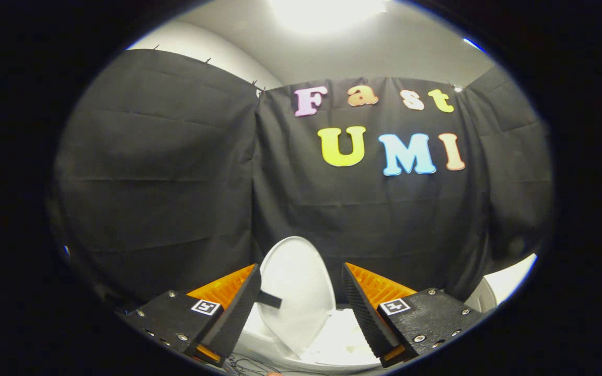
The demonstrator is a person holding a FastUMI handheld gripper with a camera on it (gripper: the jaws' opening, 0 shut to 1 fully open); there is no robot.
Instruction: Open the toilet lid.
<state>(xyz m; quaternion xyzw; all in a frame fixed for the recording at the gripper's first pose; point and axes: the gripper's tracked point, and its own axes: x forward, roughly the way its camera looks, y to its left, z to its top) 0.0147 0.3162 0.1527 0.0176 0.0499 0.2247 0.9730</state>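
Observation:
The white toilet lid [296, 284] stands raised, nearly upright, beyond and between the two fingers, leaning back toward the black cloth wall. A short black strap or tab [269, 300] sticks out from its left edge by the left finger. Below the lid lies the white toilet seat and bowl rim [340, 339], brightly lit. My gripper [301, 297] is open, its fingers spread on either side of the lid and not pressing on it.
The black cloth wall [175, 172] hangs close behind the toilet. A white object [505, 287] shows to the right beyond the right finger. A bright ceiling lamp [327, 10] shines overhead. Some cables [249, 363] lie under the left finger.

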